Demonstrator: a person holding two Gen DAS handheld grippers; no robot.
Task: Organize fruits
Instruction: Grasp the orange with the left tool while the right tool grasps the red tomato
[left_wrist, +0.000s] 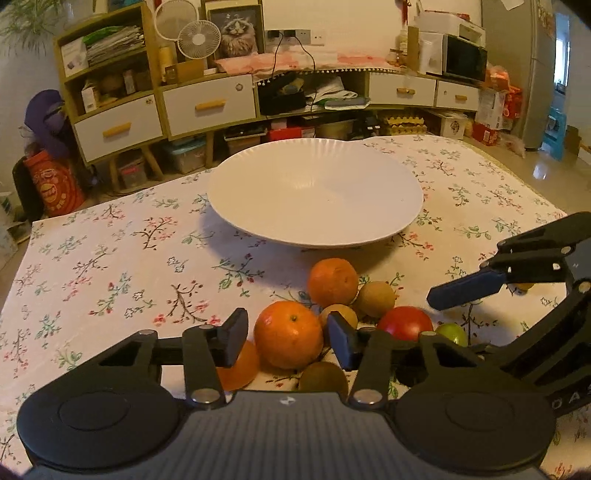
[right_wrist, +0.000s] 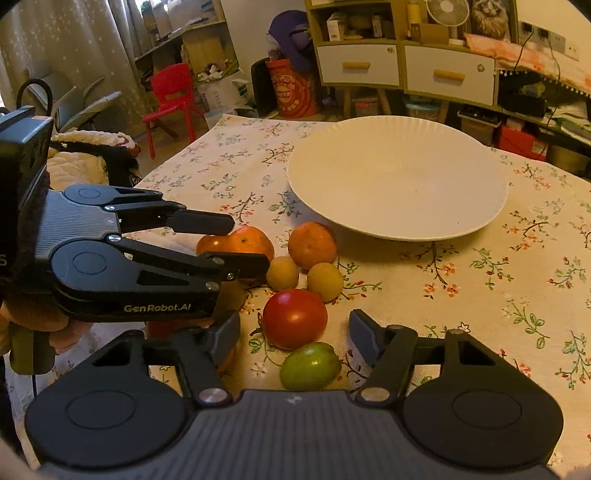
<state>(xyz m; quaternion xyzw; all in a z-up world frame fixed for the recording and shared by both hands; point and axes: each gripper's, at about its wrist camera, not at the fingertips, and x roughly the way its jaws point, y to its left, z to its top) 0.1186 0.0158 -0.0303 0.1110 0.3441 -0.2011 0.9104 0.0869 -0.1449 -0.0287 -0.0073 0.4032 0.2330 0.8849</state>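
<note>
Left gripper: fingers spread either side of round orange tangerine, no contact visible. Right gripper: fingers spread around red tomato and green fruit. Wide white plate on floral-clothed bench, just beyond the fruits.

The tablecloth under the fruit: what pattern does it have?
The tablecloth is cream with small floral sprigs in pink, green and brown; the right wrist view shows it best.

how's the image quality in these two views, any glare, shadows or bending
Left wrist view: warm dim light, the white plate casts a soft shadow to its left, and the cabinet bows from the fisheye. Right wrist view: a small highlight on the red tomato, dark corners, and the left gripper looks slightly soft.
</note>
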